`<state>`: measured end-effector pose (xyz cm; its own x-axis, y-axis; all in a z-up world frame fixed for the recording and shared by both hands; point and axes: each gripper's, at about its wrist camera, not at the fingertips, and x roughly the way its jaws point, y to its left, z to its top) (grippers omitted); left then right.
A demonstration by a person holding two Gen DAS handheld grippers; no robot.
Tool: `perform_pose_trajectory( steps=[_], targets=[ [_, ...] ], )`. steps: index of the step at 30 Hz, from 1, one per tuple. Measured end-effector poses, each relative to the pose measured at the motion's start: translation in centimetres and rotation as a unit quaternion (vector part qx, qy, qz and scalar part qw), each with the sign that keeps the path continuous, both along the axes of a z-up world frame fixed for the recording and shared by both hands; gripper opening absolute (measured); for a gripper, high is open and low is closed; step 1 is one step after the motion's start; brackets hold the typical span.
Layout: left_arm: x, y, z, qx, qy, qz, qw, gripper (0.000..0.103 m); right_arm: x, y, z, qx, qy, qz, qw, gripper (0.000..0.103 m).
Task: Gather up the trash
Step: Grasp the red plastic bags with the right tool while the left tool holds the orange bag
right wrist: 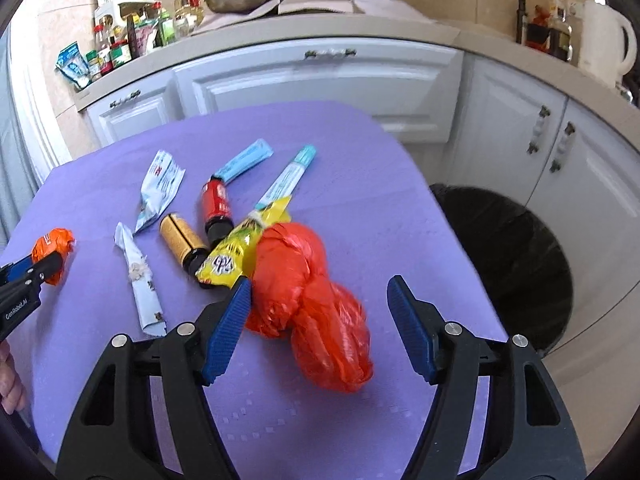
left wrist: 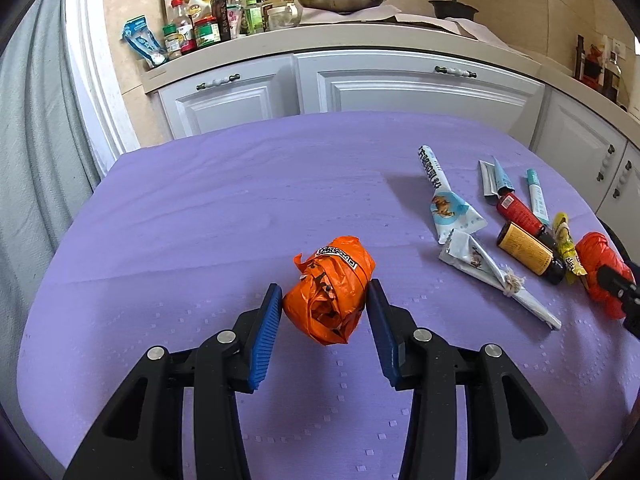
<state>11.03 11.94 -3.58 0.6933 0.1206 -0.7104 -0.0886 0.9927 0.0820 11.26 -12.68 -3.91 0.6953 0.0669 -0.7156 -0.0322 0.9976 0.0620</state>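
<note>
Gripping the orange bag (left wrist: 330, 292), the left tool (left wrist: 326, 304) waits while the right tool (right wrist: 318, 308), released, straddles the red bag (right wrist: 312, 300) lying lengthwise toward the bin (right wrist: 516, 264).

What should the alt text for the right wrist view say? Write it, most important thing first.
The right gripper straddles a knotted red plastic bag on a purple tablecloth, its left pad against the bag, the right pad clear. Beyond lie two small bottles, a yellow wrapper and other wrappers; a black-lined bin stands beside the table.
</note>
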Motion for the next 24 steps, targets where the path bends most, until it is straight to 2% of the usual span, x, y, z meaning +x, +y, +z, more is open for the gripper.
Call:
perform_pose_trajectory(
  steps=[1, 4, 6, 14, 24],
  targets=[
    [0.0, 0.0, 0.0, 0.0, 0.0, 0.001, 1.0, 0.044, 0.1, 0.1, -0.2, -0.003, 0.003, 0.001, 1.0, 0.064],
    [0.2, 0.2, -0.3, 0.0, 0.004, 0.003, 1.0, 0.044, 0.3, 0.3, -0.7, 0.0, 0.013, 0.007, 1.0, 0.047],
    [0.3, 0.1, -0.4, -0.001, 0.007, 0.006, 1.0, 0.044, 0.2, 0.3, -0.7, 0.0, 0.011, 0.009, 1.0, 0.041],
    [-0.2, -1.0, 0.0, -0.007, -0.002, -0.009, 0.9999, 0.044, -0.1, -0.2, -0.3, -0.009, -0.005, -0.008, 1.0, 0.037],
    [-0.3, -5.3, 1.3, -0.022, -0.021, -0.058, 0.9979, 0.044, -0.7, -2.9, 1.1, -0.014, -0.037, -0.054, 0.998, 0.036]
  ],
)
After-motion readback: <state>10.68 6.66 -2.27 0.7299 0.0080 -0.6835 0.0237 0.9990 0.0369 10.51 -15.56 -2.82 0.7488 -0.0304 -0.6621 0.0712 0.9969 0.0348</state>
